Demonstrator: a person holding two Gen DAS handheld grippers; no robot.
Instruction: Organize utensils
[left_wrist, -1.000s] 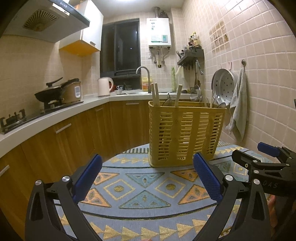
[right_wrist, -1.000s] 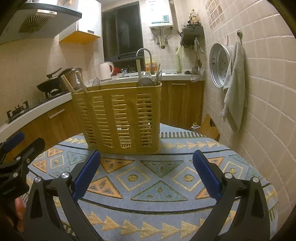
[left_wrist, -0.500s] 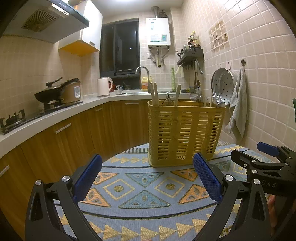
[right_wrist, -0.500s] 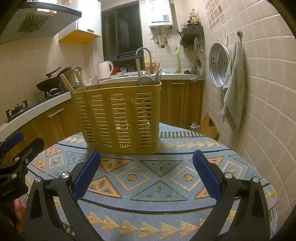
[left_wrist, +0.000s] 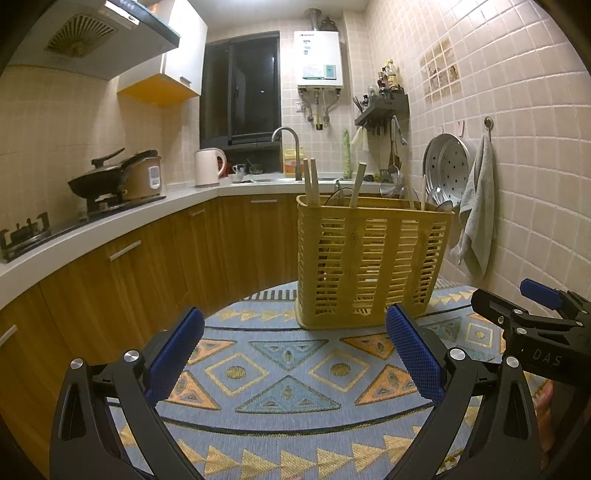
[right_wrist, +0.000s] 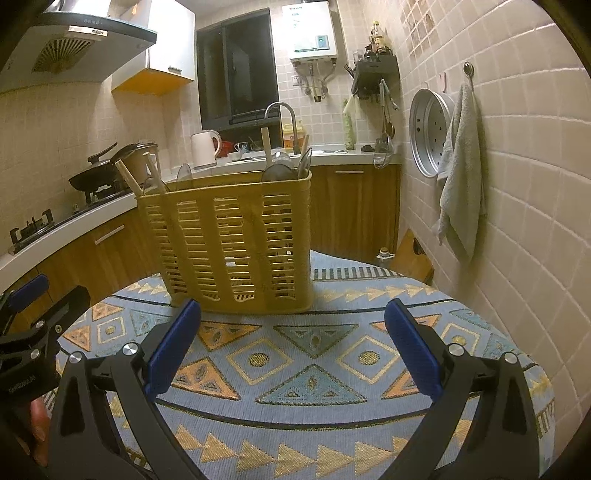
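Both tongs hang released, jaws wide: left gripper, right gripper, over the patterned blue tablecloth. The yellow utensil basket stands upright centre frame, utensils inside. Kitchen counter curves along the left; grey towel hangs right.

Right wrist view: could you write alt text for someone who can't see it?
A tall yellow slotted plastic utensil basket, holding wooden handles and metal utensils, stands on a blue and orange patterned tablecloth in a tiled kitchen. In front of it the right gripper is open and empty, and the left gripper shows at the left edge.
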